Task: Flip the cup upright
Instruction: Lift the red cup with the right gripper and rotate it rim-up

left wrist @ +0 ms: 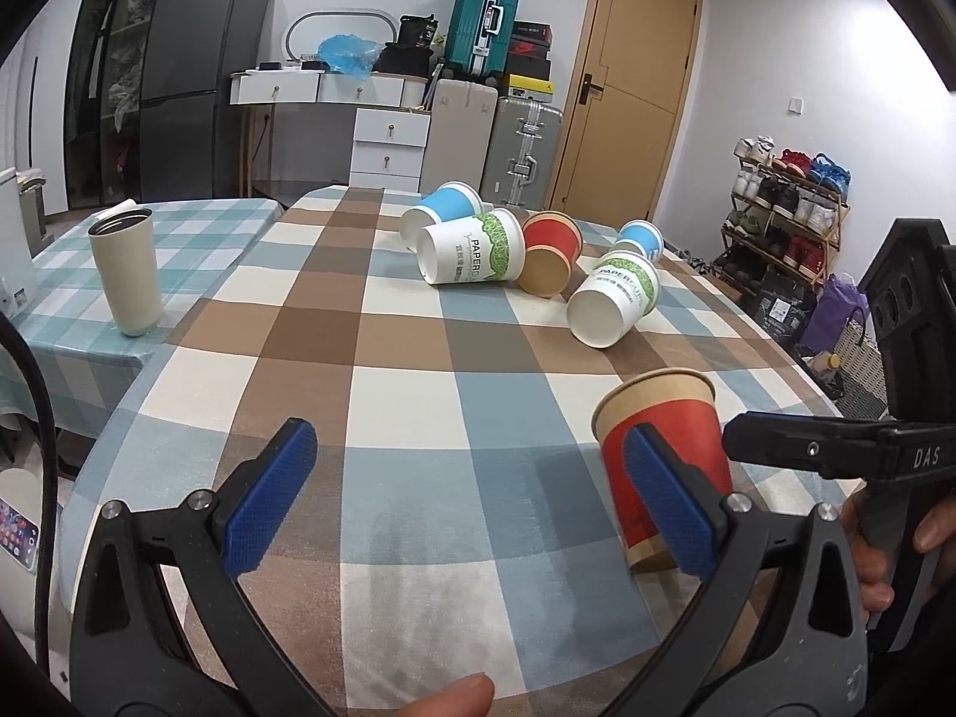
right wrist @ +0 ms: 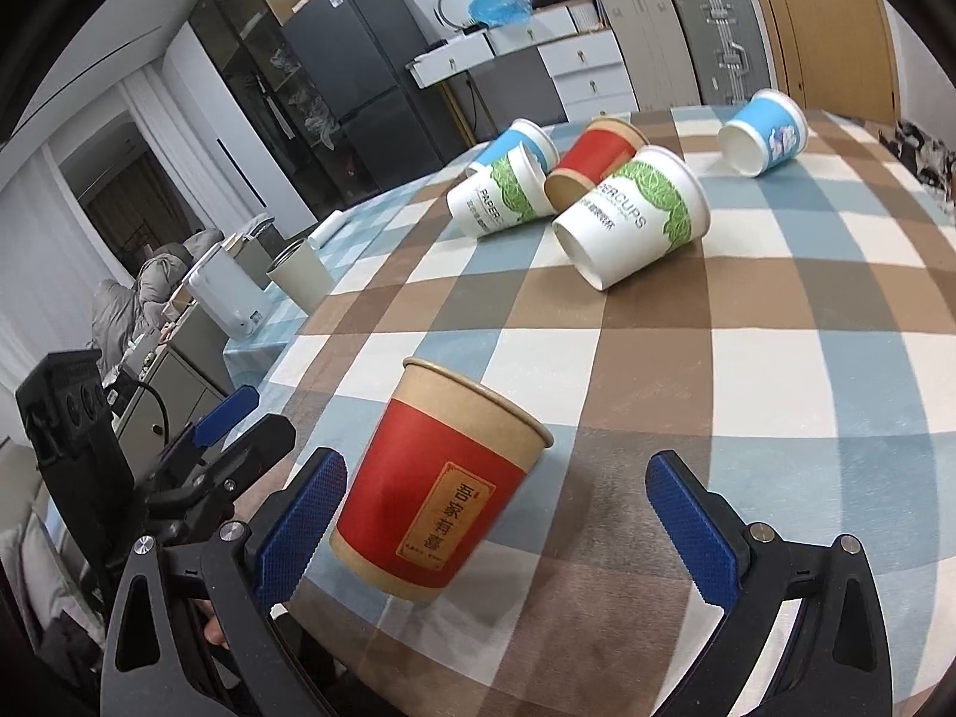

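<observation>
A red and kraft paper cup (left wrist: 669, 454) stands upright, mouth up, on the checked tablecloth (left wrist: 418, 370). It also shows in the right wrist view (right wrist: 430, 490). My left gripper (left wrist: 472, 496) is open and empty; its right finger (left wrist: 675, 508) overlaps the cup in view. My right gripper (right wrist: 496, 529) is open around the cup, its left finger (right wrist: 299, 532) close to the cup's side, the right finger well apart. Several paper cups lie on their sides farther back: white-green (left wrist: 472, 248), (left wrist: 615, 299), red (left wrist: 549, 254), blue (left wrist: 442, 212), (left wrist: 642, 239).
A beige tumbler (left wrist: 126, 272) stands upright on the adjoining table at the left. A white appliance (right wrist: 227, 293) sits beyond it. The right gripper's body (left wrist: 836, 454) reaches in from the right. A shoe rack (left wrist: 783, 221) and suitcases stand behind the table.
</observation>
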`<act>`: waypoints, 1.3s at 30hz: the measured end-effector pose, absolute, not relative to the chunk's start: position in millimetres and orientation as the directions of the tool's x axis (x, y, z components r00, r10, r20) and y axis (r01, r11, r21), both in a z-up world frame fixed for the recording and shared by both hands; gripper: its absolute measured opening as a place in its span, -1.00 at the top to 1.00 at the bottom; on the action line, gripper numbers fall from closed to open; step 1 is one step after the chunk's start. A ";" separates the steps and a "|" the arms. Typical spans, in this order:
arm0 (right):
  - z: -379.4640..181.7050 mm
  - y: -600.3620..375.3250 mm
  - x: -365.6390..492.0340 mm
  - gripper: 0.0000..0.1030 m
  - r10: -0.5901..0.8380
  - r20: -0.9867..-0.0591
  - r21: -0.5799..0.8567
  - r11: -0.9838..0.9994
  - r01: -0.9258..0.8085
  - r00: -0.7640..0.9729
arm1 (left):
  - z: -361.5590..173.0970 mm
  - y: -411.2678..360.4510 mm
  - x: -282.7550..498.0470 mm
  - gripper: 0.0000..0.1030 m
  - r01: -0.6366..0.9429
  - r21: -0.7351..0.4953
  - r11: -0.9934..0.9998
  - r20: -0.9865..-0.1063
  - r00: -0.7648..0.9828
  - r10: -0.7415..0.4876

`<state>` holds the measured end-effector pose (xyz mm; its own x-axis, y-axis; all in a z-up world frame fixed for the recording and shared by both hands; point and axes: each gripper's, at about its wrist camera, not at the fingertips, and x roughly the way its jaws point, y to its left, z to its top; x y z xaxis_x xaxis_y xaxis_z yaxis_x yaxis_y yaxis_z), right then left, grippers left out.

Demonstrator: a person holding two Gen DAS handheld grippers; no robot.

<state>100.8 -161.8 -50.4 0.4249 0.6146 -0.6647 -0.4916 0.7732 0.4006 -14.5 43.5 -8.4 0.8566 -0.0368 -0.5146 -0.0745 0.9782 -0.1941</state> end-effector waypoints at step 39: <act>-32.6 -143.8 109.1 -0.34 0.575 -0.642 0.281 0.792 -0.542 0.508 | -18.0 43.6 -7.9 -0.99 -0.082 -0.172 0.982 -0.523 0.852 -0.020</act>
